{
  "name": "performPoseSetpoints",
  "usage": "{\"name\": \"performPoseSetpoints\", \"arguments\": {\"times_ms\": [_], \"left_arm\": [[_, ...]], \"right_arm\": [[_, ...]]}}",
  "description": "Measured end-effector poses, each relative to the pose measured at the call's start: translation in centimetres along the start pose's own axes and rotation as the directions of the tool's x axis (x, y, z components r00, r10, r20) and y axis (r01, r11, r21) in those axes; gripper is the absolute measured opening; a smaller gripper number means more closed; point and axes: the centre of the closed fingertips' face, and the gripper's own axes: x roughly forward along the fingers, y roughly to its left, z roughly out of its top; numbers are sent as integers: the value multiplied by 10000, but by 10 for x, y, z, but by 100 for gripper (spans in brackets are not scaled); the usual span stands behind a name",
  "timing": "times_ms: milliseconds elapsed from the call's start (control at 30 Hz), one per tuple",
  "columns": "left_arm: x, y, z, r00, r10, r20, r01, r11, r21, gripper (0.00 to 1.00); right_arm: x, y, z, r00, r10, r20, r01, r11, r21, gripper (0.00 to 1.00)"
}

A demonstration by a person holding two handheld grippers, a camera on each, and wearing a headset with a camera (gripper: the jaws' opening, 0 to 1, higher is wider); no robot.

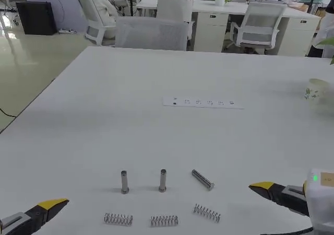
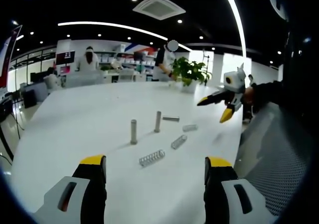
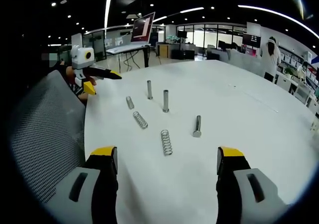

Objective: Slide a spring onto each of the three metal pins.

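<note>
Two metal pins (image 1: 124,181) (image 1: 163,180) stand upright on the white table (image 1: 104,115). A third pin (image 1: 202,179) lies on its side to their right. Three springs (image 1: 118,219) (image 1: 164,221) (image 1: 206,212) lie in a row in front of the pins. My left gripper (image 1: 52,204) hovers at the near left, apart from the parts. My right gripper (image 1: 261,187) hovers at the near right. In the left gripper view the left gripper (image 2: 155,162) is open, its jaws wide apart, facing the nearest spring (image 2: 152,158). The right gripper (image 3: 167,153) is open too, with a spring (image 3: 166,142) just ahead.
A flush power strip (image 1: 202,103) sits mid-table. A patterned cup (image 1: 317,89) stands at the right edge. An office chair (image 1: 151,34) is at the table's far side, with desks, more chairs and people beyond.
</note>
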Motion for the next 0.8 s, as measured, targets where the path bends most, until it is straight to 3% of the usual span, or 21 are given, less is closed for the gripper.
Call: {"name": "performPoseSetpoints", "arguments": {"times_ms": [800], "left_arm": [[-6, 0, 0, 9999, 167, 14, -168, 9999, 30, 77]], "right_arm": [[27, -40, 37, 9998, 70, -180, -78, 9990, -448, 79]]}}
